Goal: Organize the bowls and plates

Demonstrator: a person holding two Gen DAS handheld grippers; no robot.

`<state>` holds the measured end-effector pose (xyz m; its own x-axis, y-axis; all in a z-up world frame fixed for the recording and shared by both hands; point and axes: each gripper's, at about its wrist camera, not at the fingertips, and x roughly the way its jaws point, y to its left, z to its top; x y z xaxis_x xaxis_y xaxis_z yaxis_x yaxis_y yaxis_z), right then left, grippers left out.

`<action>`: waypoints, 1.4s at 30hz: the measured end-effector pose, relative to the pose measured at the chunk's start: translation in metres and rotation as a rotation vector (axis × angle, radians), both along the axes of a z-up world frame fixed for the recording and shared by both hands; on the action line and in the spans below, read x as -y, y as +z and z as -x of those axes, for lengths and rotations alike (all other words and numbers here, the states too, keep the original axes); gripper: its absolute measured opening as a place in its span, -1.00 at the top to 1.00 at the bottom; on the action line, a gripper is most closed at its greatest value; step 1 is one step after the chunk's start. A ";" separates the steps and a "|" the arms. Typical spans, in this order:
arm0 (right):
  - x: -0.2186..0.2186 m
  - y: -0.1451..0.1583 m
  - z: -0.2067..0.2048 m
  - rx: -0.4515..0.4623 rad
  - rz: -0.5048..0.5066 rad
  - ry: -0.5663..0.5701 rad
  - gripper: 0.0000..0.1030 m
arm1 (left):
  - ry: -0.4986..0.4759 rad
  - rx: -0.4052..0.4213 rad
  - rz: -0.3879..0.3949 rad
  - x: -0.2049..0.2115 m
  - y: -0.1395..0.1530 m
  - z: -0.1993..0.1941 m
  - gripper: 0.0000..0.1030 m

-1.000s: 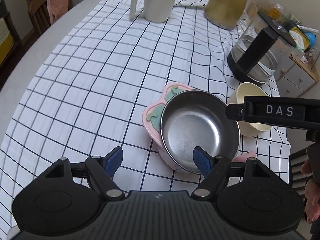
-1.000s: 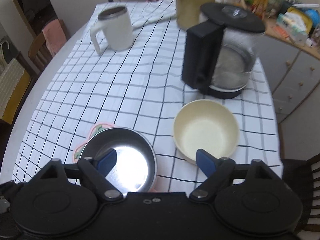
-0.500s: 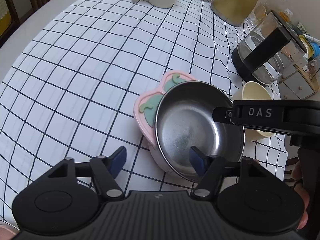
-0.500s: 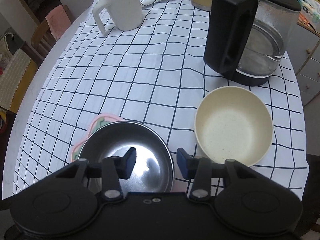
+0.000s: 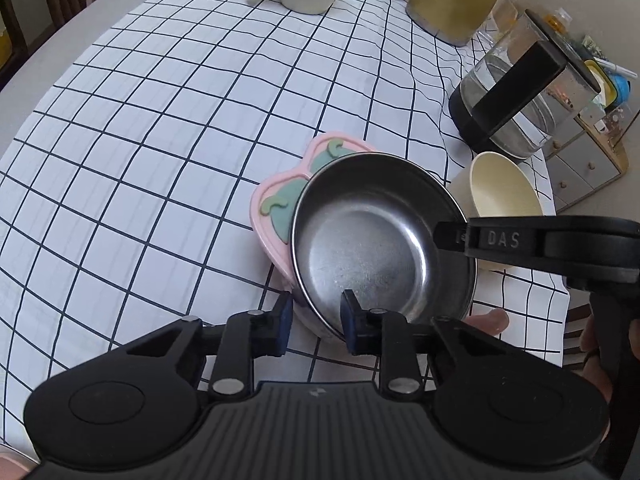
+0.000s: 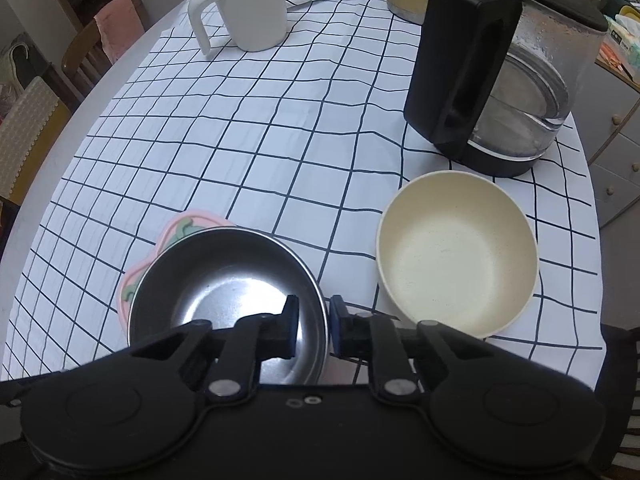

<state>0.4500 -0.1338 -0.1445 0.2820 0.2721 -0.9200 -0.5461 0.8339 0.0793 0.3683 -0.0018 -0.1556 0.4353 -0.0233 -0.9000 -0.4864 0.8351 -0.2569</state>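
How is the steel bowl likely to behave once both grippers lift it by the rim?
The steel bowl looks thin and stiff, so probably light. Its polished rim may slip between the fingers. It sits tilted on the pink plate, so it could rock.

Both tools are matte black plastic. The left gripper (image 5: 314, 322) has two round housings at its base, each with a shallow circular recess, and a ribbed panel with a small white mark between them. Angular link arms carry silver pivot screws and end in blue pads (image 5: 285, 320). The right gripper (image 6: 313, 326) has the same build, with a smooth centre panel and two small ring-shaped marks. Seen from the left wrist, its side bar bears white letters "DAS". Fingers (image 5: 490, 320) show beside it, no sleeve visible
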 end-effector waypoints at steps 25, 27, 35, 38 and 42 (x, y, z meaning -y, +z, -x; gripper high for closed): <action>0.036 0.071 0.082 0.111 -0.065 -0.019 0.88 | -0.158 0.052 -0.102 0.022 0.082 0.061 0.67; 0.042 0.082 0.094 0.127 -0.075 -0.033 0.88 | -0.177 0.060 -0.103 0.027 0.093 0.069 0.67; 0.072 0.117 0.143 0.167 -0.093 -0.090 0.87 | -0.270 0.094 -0.110 0.051 0.127 0.111 0.67; 0.084 0.125 0.164 0.172 -0.099 -0.115 0.87 | -0.307 0.097 -0.115 0.062 0.134 0.128 0.67; 0.101 0.131 0.192 0.185 -0.104 -0.150 0.87 | -0.347 0.098 -0.102 0.076 0.137 0.151 0.67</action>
